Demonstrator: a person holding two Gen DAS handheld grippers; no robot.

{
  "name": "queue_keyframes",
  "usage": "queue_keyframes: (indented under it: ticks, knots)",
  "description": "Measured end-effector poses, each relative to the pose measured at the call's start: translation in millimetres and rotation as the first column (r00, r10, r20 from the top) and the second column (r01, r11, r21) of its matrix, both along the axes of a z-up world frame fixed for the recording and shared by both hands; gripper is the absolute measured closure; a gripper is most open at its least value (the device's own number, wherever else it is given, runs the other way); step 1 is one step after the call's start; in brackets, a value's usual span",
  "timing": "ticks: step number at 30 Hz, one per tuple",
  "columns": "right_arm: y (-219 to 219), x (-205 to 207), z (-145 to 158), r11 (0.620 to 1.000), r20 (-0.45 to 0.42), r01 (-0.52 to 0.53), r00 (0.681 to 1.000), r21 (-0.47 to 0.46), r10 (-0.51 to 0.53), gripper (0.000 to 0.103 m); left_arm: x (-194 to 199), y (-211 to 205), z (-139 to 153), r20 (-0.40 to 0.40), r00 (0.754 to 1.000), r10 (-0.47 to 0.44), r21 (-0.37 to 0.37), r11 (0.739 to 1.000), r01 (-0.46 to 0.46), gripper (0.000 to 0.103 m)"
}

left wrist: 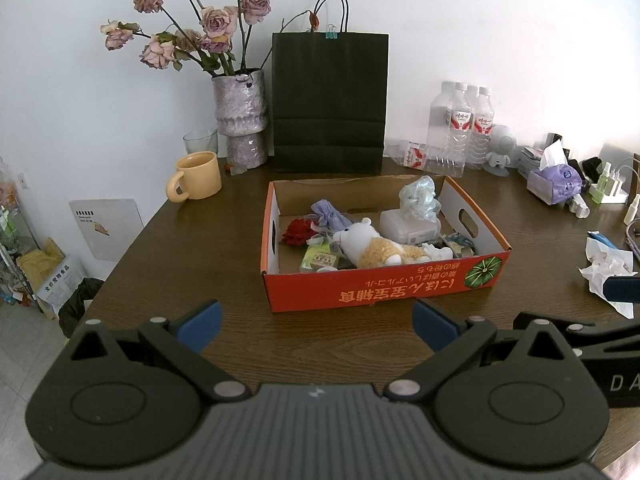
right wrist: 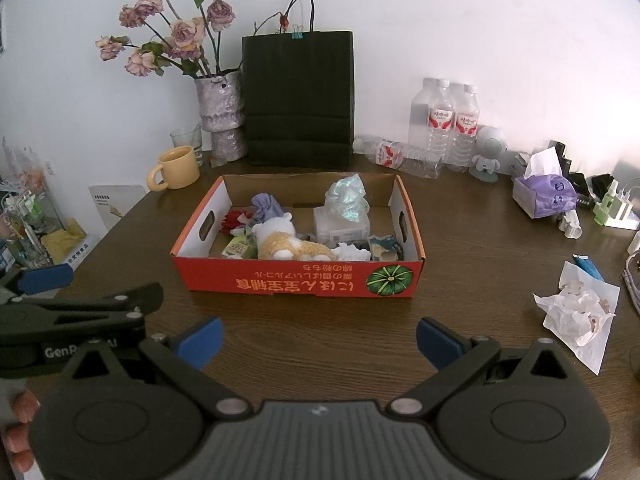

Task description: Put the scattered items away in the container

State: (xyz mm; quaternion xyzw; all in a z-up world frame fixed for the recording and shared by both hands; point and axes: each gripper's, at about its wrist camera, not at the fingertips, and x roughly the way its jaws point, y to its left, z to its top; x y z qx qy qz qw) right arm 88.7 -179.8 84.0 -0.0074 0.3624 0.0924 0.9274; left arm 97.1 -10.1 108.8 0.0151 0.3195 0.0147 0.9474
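Both hand-held grippers hover low over the desk (right wrist: 480, 248), empty: left hand-held gripper (left wrist: 316, 322) has its blue pads spread wide, right hand-held gripper (right wrist: 319, 336) likewise wide apart, nothing between either pair. The orange cardboard box (right wrist: 298, 282) sits straight ahead of both, near, already holding a plush sheep (right wrist: 286, 246), a red fabric flower (left wrist: 298, 231), a purple pouch (left wrist: 329, 214), a crinkled blue-green bag (right wrist: 347, 196) and small packets. The loose item left looks like the crumpled white tissue paper (right wrist: 576, 312), ahead and to the right of the right hand-held gripper, well apart from the box; in the left view it lies far right (left wrist: 608, 272). Judgement: very light, soft, collapses under the pads, may tear or shed scraps; pinch the bunched centre, not the flat edge, and close fully. A blue tube (right wrist: 588, 266) lies just beyond it, stiff, probably slippery; grip across its middle. The tissue pack (right wrist: 546, 196), bottles (right wrist: 452, 128) and mug (right wrist: 176, 168) seem like desk fixtures, unclear whether in scope.
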Motion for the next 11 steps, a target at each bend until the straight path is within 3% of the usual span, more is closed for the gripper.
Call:
queue_keyframes:
  ticks: [11]
  knots:
    - [-1.5, -0.1, 0.2, 1.000, 0.002, 0.003, 1.000, -0.004, -0.003, 0.000, -0.8, 1.1, -1.9, 0.013, 1.000, -0.008, -0.002, 1.000, 0.008, 0.000]
